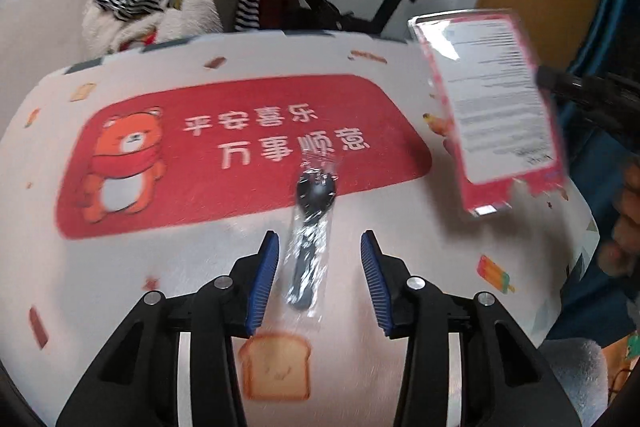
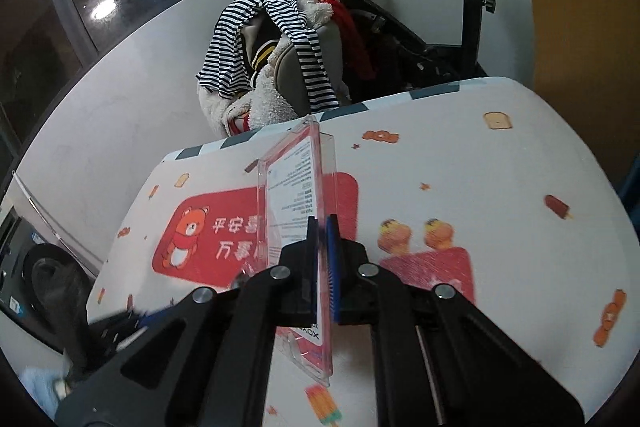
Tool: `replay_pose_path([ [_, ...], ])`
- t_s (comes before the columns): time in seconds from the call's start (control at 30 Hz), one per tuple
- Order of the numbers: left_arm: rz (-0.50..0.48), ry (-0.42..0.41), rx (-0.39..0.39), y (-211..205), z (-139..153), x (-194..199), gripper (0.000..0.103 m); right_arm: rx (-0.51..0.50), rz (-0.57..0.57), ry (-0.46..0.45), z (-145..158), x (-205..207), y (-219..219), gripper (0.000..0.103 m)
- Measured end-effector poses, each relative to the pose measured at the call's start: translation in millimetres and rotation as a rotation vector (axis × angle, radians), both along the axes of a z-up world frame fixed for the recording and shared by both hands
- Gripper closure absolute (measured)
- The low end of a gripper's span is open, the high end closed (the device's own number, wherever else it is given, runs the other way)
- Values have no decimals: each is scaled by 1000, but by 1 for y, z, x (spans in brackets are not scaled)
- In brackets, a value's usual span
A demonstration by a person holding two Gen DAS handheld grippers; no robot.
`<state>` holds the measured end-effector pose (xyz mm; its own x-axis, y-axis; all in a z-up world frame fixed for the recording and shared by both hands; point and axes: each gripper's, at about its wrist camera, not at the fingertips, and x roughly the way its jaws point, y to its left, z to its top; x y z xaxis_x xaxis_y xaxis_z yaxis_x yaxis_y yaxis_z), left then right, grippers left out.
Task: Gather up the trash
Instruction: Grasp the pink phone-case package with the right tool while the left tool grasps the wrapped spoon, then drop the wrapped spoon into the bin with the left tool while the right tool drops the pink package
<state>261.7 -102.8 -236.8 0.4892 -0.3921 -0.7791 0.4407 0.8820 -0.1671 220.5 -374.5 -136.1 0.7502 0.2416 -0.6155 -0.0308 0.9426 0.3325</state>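
Observation:
A black plastic spoon in a clear wrapper [image 1: 310, 235] lies on the printed tablecloth [image 1: 160, 267]. My left gripper [image 1: 319, 247] is open, its blue pads either side of the spoon's handle, just above the cloth. My right gripper [image 2: 322, 227] is shut on a clear plastic package with a pink-edged printed card [image 2: 296, 195], held edge-on above the table. The same package [image 1: 492, 107] shows in the left wrist view at the right, lifted off the table, with the right gripper's dark finger on its edge.
The cloth has a red panel with a bear and white characters [image 1: 240, 147]. Behind the table stand a chair heaped with striped and fleecy clothes [image 2: 276, 59] and an exercise bike [image 2: 472, 7]. The table's right edge [image 1: 588, 227] is near the package.

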Motion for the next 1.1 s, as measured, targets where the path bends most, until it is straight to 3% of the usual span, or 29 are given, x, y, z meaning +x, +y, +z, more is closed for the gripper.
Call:
replay_pose_path([
  [0.13, 1, 47, 78, -13, -15, 17, 62, -17, 14, -15, 1, -14, -2, 95],
  [0.23, 3, 41, 155, -18, -21, 15, 81, -14, 22, -26, 0, -25, -5, 95],
  [0.27, 4, 32, 170, -17, -21, 13, 92, -10, 20, -29, -1, -27, -5, 95],
  [0.3, 3, 36, 167, -15, -22, 13, 92, -3, 18, -32, -1, -31, -6, 95],
  [0.5, 28, 40, 79, 5, -4, -9, 93, 27, 16, -31, -8, -50, -3, 95],
  [0.7, 73, 11, -45, 25, 35, -55, 93, 19, 26, -44, -8, -72, 9, 95],
  [0.97, 130, -22, -131, 60, 60, -129, 93, -4, 80, -47, -6, -106, 37, 95],
  [1.1, 152, -38, -134, 78, 65, -165, 93, -46, 125, -59, -2, -129, 56, 95],
])
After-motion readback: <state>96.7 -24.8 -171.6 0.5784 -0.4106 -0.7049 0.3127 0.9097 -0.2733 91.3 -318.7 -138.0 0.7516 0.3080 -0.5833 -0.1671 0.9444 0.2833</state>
